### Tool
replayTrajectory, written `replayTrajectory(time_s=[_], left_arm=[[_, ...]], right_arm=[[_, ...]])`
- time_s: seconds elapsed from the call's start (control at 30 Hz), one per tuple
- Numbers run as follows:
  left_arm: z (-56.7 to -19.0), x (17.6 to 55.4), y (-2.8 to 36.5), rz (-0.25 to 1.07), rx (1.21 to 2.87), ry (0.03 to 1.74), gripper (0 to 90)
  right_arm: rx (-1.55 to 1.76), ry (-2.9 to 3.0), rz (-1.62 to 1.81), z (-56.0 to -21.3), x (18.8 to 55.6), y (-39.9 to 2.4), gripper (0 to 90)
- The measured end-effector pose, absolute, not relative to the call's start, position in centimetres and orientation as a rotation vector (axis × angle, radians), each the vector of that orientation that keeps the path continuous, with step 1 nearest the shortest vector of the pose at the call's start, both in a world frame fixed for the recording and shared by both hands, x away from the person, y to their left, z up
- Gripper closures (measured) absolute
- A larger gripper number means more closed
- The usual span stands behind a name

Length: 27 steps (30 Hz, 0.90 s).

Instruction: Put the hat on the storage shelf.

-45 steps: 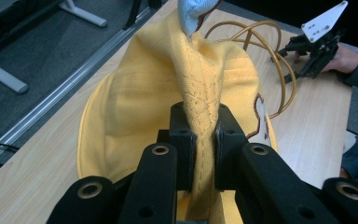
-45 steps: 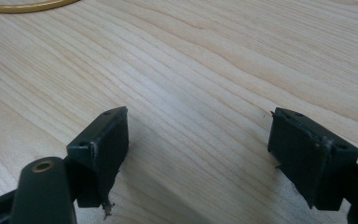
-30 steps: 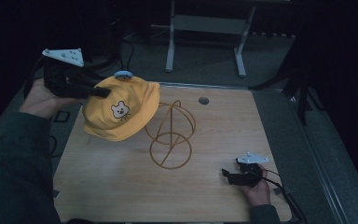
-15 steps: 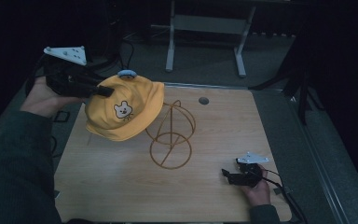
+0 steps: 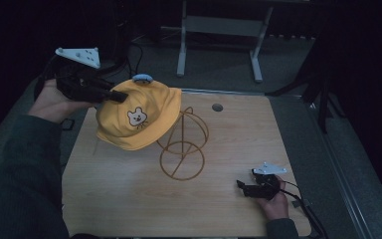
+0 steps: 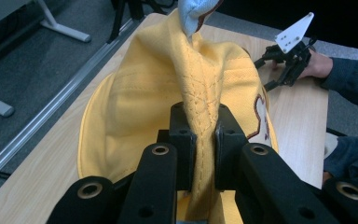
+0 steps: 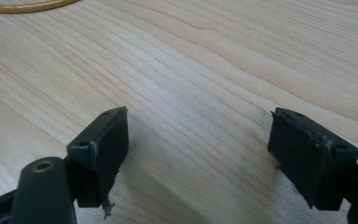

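Note:
A yellow cap (image 5: 139,119) with a bear patch and a light blue top button hangs above the table's left part, its right edge over a gold wire stand (image 5: 183,144). My left gripper (image 5: 120,96) is shut on the cap's fabric; in the left gripper view the jaws pinch a yellow fold of the cap (image 6: 200,93) at the left gripper (image 6: 200,140). My right gripper (image 5: 240,185) rests near the table's front right corner, open. In the right gripper view the right gripper (image 7: 198,135) has bare wood between its wide-apart jaws.
The wooden table (image 5: 238,134) has a small round hole (image 5: 217,107) near its back edge. A metal frame stand (image 5: 219,30) is on the floor behind the table. The stand's ring (image 7: 23,5) shows at the top left of the right gripper view.
The left hand has carried the cap a little to the right, closer over the wire stand. The right gripper has stayed in place.

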<state>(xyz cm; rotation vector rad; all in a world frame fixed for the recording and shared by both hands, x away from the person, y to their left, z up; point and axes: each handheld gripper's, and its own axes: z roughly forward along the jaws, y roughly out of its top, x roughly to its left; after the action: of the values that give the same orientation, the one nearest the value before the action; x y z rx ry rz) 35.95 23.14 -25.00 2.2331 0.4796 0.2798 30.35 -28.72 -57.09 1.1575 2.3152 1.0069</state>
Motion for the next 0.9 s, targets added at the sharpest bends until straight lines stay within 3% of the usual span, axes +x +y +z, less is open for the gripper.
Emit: replayTrajectory(time_s=[0.9], left_arm=[[-24.8,37.0,20.8,0.249,2.259,0.433,81.2]], right_arm=[[1.152,2.315,1.007,-57.1,30.4,-28.7,20.3]])
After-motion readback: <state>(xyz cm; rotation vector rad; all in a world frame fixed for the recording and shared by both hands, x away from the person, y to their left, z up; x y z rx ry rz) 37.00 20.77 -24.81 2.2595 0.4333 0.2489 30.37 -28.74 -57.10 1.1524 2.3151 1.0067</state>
